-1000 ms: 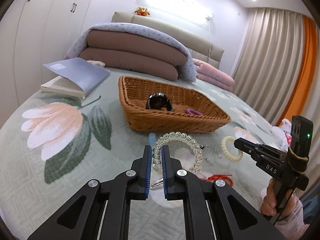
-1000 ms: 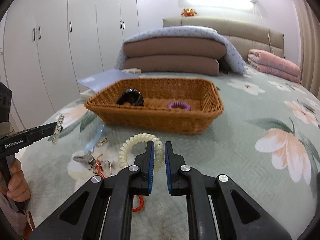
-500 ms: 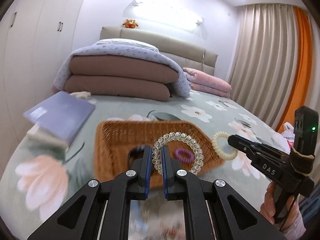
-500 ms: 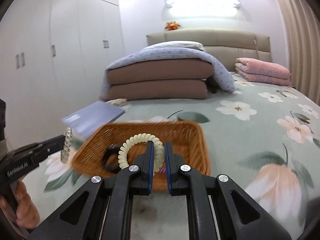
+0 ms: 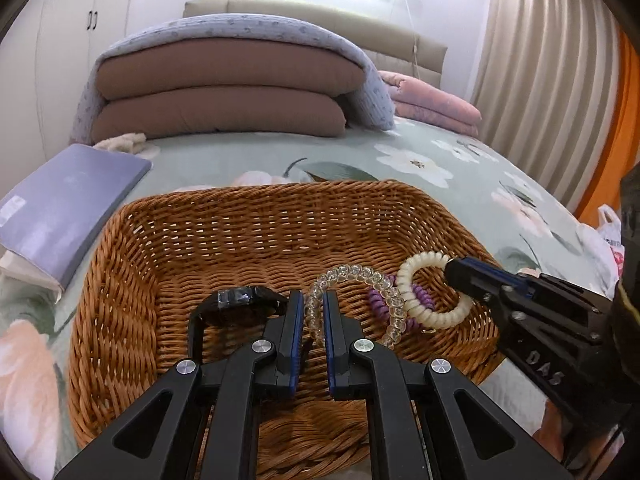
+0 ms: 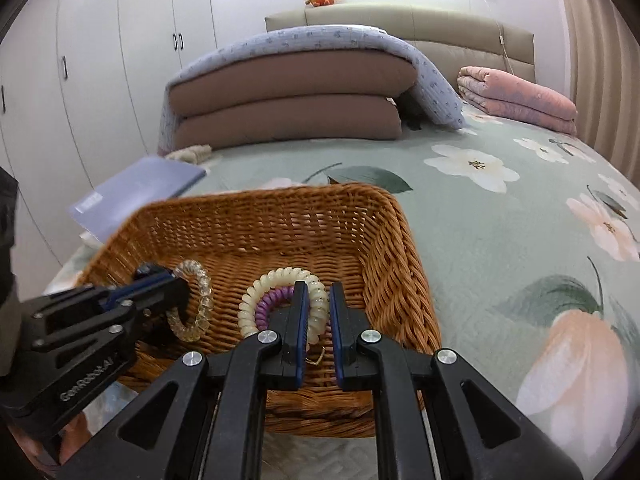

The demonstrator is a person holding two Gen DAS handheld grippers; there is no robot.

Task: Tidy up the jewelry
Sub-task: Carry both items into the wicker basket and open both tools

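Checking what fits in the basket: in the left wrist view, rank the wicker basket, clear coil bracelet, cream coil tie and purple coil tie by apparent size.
1. Wicker basket, by far the largest.
2. Clear coil bracelet and cream coil tie: loops look alike, both held at similar nearness, so unranked.
3. Purple coil tie: smallest showing, but partly hidden behind the other two.

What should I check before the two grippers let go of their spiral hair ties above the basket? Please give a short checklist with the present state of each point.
1. Left gripper grips the clear spiral tie: ok.
2. Right gripper grips the cream spiral tie: ok.
3. Both ties are inside the wicker basket's rim: ok.
4. The ties hang free of each other: cannot tell; they overlap in the left wrist view.
5. Landing spot is bare: not ok; the purple spiral tie lies under them and the black watch is beside.
6. Height above the basket floor: cannot tell.
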